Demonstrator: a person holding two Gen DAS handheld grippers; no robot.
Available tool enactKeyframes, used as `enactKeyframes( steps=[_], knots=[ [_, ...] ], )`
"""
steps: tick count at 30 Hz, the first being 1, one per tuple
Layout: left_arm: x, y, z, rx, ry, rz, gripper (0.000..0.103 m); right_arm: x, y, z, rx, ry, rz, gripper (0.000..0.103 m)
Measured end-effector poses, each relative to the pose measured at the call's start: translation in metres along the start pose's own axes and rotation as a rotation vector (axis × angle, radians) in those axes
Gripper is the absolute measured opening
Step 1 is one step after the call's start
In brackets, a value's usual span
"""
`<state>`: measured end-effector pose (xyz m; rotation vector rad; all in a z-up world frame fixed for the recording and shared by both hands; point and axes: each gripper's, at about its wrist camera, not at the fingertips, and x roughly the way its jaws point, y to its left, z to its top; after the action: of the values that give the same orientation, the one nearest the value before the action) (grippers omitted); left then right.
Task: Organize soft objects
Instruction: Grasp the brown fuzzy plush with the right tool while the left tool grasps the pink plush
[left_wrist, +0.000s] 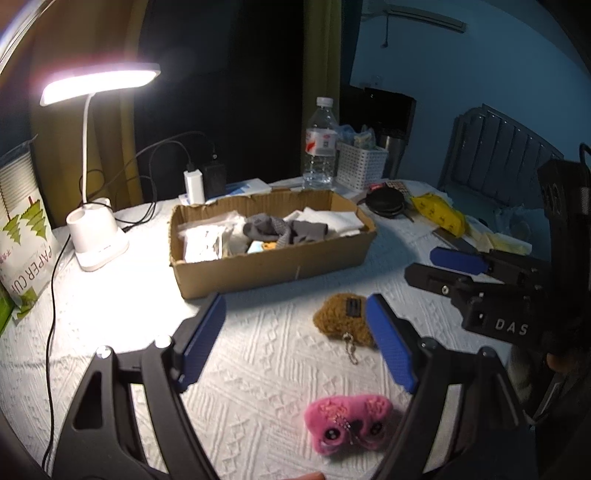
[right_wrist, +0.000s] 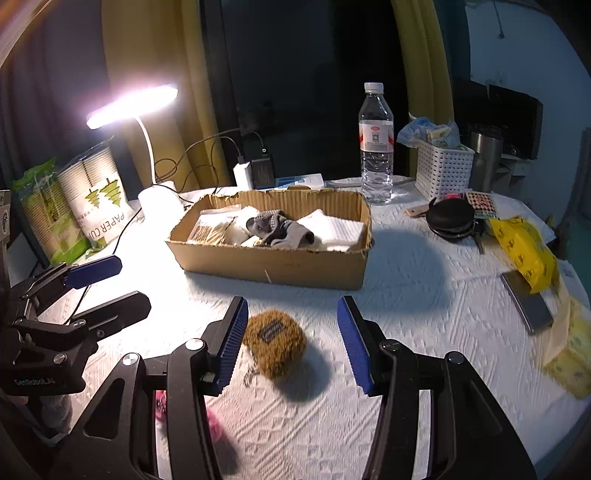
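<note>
A brown plush keychain (left_wrist: 341, 320) (right_wrist: 275, 343) lies on the white tablecloth in front of a cardboard box (left_wrist: 273, 264) (right_wrist: 273, 264) that holds a grey sock (left_wrist: 284, 229) (right_wrist: 280, 230) and white cloths. A pink plush keychain (left_wrist: 347, 421) lies nearer me; in the right wrist view only a pink edge (right_wrist: 214, 424) shows behind the left finger. My left gripper (left_wrist: 295, 345) is open and empty, above the cloth between the two plush toys. My right gripper (right_wrist: 291, 339) is open, its fingers on either side of the brown plush, just above it.
A lit desk lamp (left_wrist: 98, 243) (right_wrist: 159, 199), paper-cup bags (left_wrist: 22, 236) (right_wrist: 92, 199), chargers (left_wrist: 194, 184), a water bottle (left_wrist: 320, 147) (right_wrist: 376, 147), a white basket (left_wrist: 360, 162) (right_wrist: 443, 170), a black round case (right_wrist: 450, 218), yellow packets (right_wrist: 524, 247) and a phone (right_wrist: 528, 304) ring the table.
</note>
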<state>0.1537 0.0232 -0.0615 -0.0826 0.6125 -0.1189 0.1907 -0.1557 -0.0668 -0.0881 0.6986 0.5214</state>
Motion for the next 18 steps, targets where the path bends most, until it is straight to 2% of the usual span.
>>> enactKeyframes(
  steps=[18],
  knots=[
    [0.010, -0.021, -0.039, 0.019, 0.097, -0.019, 0.080, -0.009, -0.012, -0.040, 0.054, 0.015, 0.011, 0.053]
  ],
)
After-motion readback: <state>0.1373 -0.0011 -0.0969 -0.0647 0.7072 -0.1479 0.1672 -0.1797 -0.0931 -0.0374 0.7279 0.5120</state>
